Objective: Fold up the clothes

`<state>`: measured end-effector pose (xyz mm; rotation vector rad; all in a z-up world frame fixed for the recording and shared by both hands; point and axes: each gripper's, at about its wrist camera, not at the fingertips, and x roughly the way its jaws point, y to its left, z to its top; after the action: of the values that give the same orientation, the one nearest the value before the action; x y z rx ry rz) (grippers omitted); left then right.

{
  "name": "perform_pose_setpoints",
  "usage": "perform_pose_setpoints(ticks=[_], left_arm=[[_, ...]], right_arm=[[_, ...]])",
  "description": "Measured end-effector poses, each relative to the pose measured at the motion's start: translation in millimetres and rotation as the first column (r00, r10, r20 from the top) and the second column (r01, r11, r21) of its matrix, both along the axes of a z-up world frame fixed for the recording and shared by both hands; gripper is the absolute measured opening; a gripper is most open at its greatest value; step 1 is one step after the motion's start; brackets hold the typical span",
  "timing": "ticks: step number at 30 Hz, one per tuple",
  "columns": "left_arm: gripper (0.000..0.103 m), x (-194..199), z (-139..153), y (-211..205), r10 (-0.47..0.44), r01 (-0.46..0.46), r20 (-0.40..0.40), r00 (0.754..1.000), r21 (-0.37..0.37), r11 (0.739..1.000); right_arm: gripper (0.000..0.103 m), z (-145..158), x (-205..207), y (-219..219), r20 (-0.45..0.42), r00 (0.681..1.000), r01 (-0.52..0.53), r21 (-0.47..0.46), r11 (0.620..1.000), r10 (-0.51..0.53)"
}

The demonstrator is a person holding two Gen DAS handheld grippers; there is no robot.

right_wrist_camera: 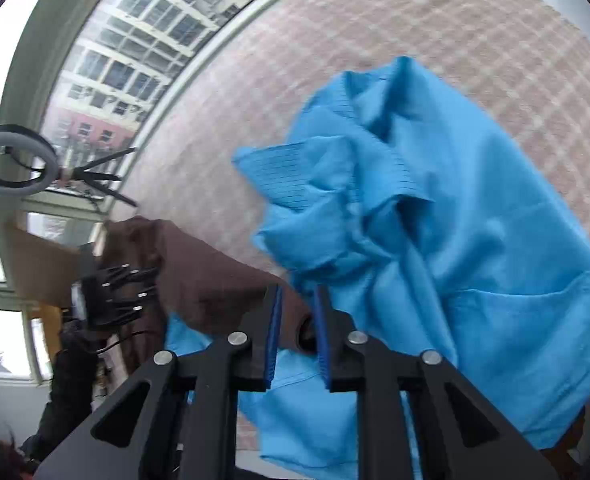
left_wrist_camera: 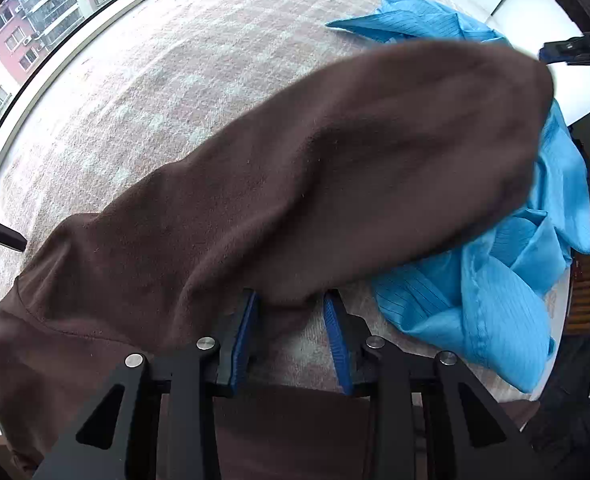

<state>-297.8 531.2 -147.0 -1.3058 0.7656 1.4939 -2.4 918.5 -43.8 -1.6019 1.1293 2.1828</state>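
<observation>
A brown garment [left_wrist_camera: 295,184] is stretched across the left wrist view, lifted over a checked pink bedspread [left_wrist_camera: 175,60]. My left gripper [left_wrist_camera: 291,300] holds a fold of its edge between the blue pads, jaws partly apart. A crumpled blue garment [left_wrist_camera: 515,264] lies to the right, partly under the brown one. In the right wrist view the blue garment [right_wrist_camera: 455,240] fills the centre and right. My right gripper [right_wrist_camera: 297,292] grips the brown garment [right_wrist_camera: 207,276] at its end. The left gripper [right_wrist_camera: 111,296] shows at the far left, holding the brown cloth's other end.
A window [right_wrist_camera: 135,60] with apartment blocks outside borders the bed. A ring light on a stand [right_wrist_camera: 15,160] is by the window. A white surface [left_wrist_camera: 535,8] lies beyond the bed, and shelves with clutter [left_wrist_camera: 587,288] stand at the right.
</observation>
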Motion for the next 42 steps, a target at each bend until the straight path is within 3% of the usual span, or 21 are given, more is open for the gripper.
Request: perform_pose_setpoints(ticks=[6, 8, 11, 13, 14, 15, 17, 19, 23, 26, 28, 30, 31, 34, 38, 42], left_arm=[[0.033, -30, 39, -21, 0.092, -0.089, -0.05, 0.994, 0.076, 0.993], [0.034, -27, 36, -12, 0.062, -0.058, -0.049, 0.997, 0.084, 0.995], [0.034, -23, 21, 7, 0.019, -0.019, -0.009, 1.0, 0.087, 0.996], [0.034, -12, 3, 23, 0.0, -0.005, 0.056, 0.998, 0.081, 0.997], [0.034, -4, -11, 35, -0.02, 0.015, 0.077, 0.997, 0.06, 0.998], [0.033, 4, -18, 41, -0.04, 0.037, 0.053, 0.998, 0.06, 0.997], [0.035, 15, -14, 42, -0.088, 0.088, 0.0, 0.996, 0.07, 0.994], [0.035, 7, -2, 32, -0.07, 0.071, -0.016, 0.997, 0.096, 0.993], [0.039, -41, 19, -6, 0.096, -0.081, -0.134, 0.986, 0.119, 0.99], [0.039, -83, 19, -33, 0.242, -0.231, -0.083, 0.967, 0.121, 0.965], [0.039, -91, 22, -44, 0.266, -0.255, -0.073, 0.961, 0.127, 0.959], [0.039, -84, 20, -41, 0.248, -0.24, -0.074, 0.966, 0.108, 0.965], [0.039, -78, 18, -34, 0.217, -0.208, -0.092, 0.972, 0.096, 0.973], [0.041, -61, 15, -5, 0.09, -0.083, -0.196, 0.976, 0.044, 0.996], [0.045, -65, 3, 25, -0.006, -0.005, -0.272, 0.962, -0.041, 0.999], [0.045, -74, -12, 36, -0.08, 0.049, -0.29, 0.954, -0.113, 0.992]], right_arm=[[0.038, -28, 19, -37, -0.061, 0.996, -0.061, -0.013, 0.998, 0.06], [0.044, -37, 13, -55, -0.029, 0.994, -0.1, 0.031, 0.994, 0.101], [0.044, -52, -4, -69, 0.009, 0.99, -0.138, 0.097, 0.986, 0.138], [0.039, -54, -14, -75, -0.02, 0.99, -0.14, 0.104, 0.985, 0.143], [0.017, -52, -17, -77, -0.032, 0.988, -0.146, 0.101, 0.984, 0.15], [0.01, -47, -20, -78, -0.049, 0.986, -0.157, 0.1, 0.983, 0.162], [0.007, -26, -19, -78, -0.123, 0.976, -0.165, 0.113, 0.98, 0.179], [0.007, -3, -12, -76, -0.185, 0.967, -0.15, 0.145, 0.978, 0.176], [0.007, 14, -6, -68, -0.198, 0.97, -0.107, 0.179, 0.978, 0.142], [0.007, 16, -8, -67, -0.205, 0.97, -0.092, 0.174, 0.98, 0.128], [0.007, 7, -12, -71, -0.12, 0.982, -0.118, 0.224, 0.967, 0.148], [0.012, -4, -15, -74, -0.02, 0.986, -0.151, 0.275, 0.949, 0.163], [0.012, -8, -14, -73, -0.014, 0.987, -0.154, 0.25, 0.956, 0.162], [0.017, -7, -11, -67, -0.043, 0.994, -0.089, 0.2, 0.976, 0.1], [0.046, 8, -12, -62, -0.072, 0.993, -0.077, 0.242, 0.967, 0.097], [0.047, 17, -19, -59, -0.07, 0.99, -0.101, 0.271, 0.957, 0.124]])
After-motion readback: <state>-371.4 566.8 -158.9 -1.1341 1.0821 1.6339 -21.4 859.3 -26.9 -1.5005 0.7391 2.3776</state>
